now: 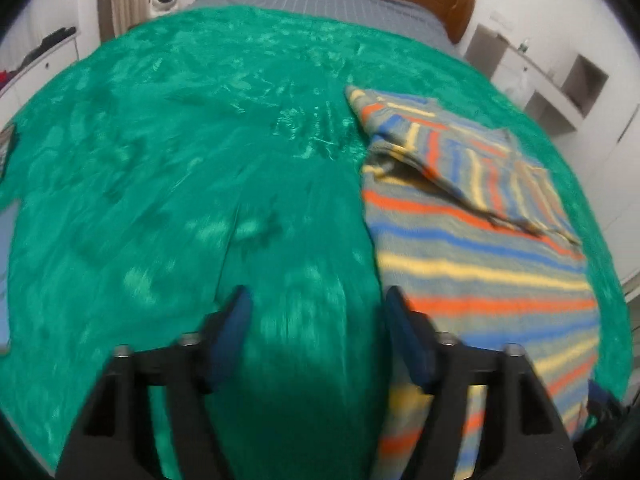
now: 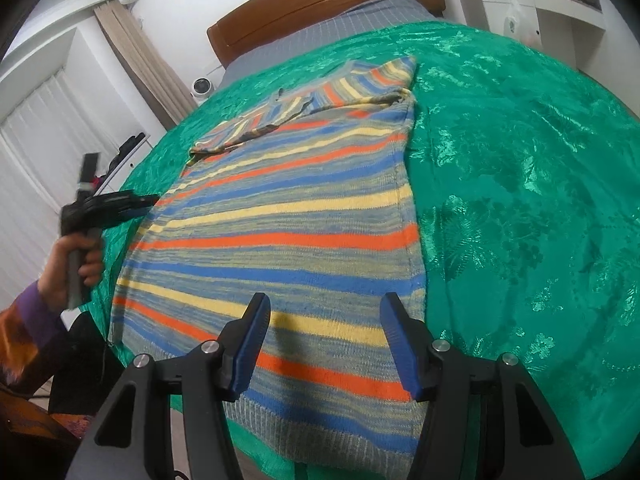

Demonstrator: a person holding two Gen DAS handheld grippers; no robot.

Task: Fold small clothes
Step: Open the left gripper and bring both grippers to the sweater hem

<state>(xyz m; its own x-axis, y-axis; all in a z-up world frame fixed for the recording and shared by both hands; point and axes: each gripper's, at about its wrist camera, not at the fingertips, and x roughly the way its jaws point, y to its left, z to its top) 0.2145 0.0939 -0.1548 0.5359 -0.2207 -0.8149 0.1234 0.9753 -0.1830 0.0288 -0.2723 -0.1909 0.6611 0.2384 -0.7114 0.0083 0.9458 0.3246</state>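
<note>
Lying: striped sweater (image 2: 280, 216) flat on green bedspread (image 2: 520, 200), sleeves folded across at 12 o'clock
Left gripper (image 1: 318, 300): wide, empty, over bedspread
Right gripper (image 2: 324, 308): wide, empty, above hem

Both wrist views low over bed (image 1: 200, 160), facing headboard (image 2: 320, 4), sharing sweater (image 2: 280, 220)

Open right tool (image 2: 324, 312) above striped sweater (image 2: 280, 216) on green bedspread (image 2: 520, 200).
</note>
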